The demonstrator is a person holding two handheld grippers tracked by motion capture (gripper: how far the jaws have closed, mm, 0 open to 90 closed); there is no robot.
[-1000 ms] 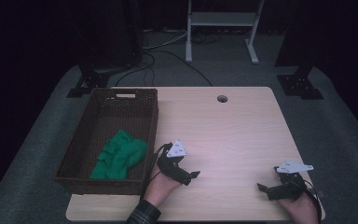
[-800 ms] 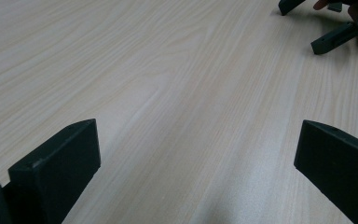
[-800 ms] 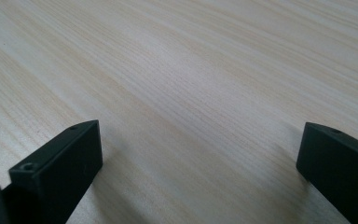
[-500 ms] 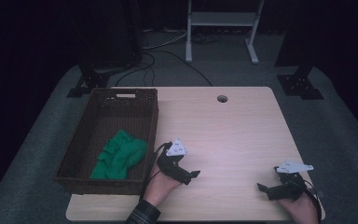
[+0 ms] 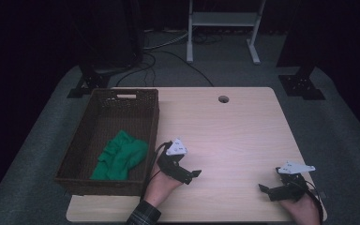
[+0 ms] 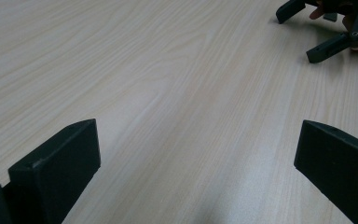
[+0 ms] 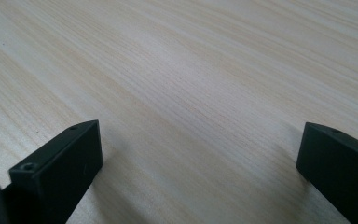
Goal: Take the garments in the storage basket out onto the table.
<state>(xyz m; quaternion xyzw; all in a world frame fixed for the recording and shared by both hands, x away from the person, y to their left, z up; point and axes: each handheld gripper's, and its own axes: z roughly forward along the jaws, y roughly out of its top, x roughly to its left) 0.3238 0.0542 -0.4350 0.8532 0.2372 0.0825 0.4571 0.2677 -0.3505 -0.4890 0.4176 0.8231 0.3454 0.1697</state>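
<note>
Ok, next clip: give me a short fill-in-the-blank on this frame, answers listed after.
1. The green cloth lies inside the brown wicker ____.
2. The jaws of the left gripper stand ____, with bare wood between them.
3. The right gripper rests near the table's ____ corner on the person's side.
4. Between the jaws of the right gripper there is only bare ____.

Missing words: basket; open; right; wood

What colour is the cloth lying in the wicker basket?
Green. The cloth lies crumpled in the dark brown basket, clearest in the high view.
</note>
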